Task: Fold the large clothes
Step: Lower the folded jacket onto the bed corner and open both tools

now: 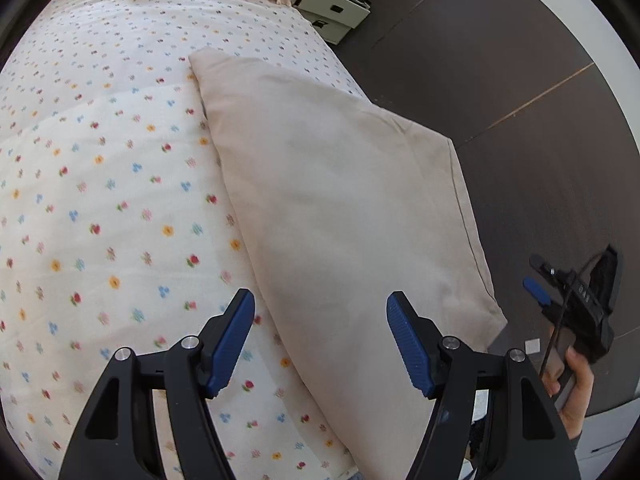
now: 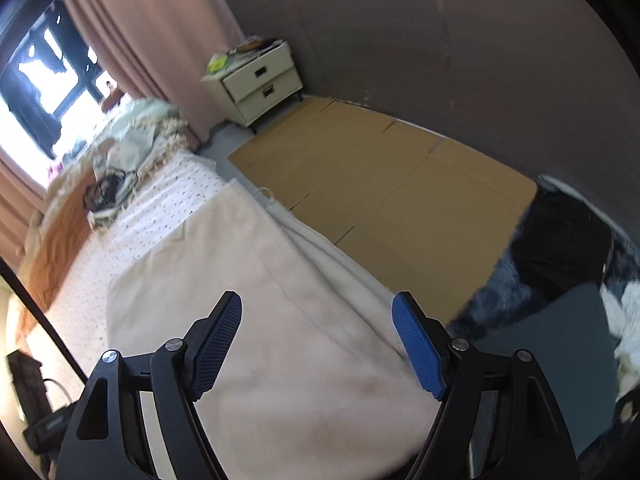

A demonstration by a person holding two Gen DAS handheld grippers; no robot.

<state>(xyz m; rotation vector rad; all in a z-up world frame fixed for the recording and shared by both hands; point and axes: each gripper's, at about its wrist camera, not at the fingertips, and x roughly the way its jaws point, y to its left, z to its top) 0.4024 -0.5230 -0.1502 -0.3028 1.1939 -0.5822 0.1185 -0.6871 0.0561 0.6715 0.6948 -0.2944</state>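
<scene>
Left gripper [image 1: 320, 338]: jaws wide apart, nothing between the pads; it hovers over the near end of the cloth, by the cloth's left border.
Right gripper [image 2: 316, 340]: jaws also spread wide and empty, above the cloth's near end; in the left view it shows off the bed's right edge, held in a hand [image 1: 572, 392].
Cloth [image 1: 340, 208]: beige, lying as a long flat strip along the right edge of the bed [image 1: 100, 184], its right side spilling slightly over that edge; top layer looks smooth.
Step in hand: likely the grab for another fold, judging by both jaws open over the near end.
How to do it well: take the two near corners, one per gripper, pinching every layer; lift level and together, carry toward the far end, match edges, keep the overhanging side from sliding off.
Far end: nightstand [image 2: 256, 80] past the bed's far corner; cardboard [image 2: 380, 184] on the floor beside it.
</scene>
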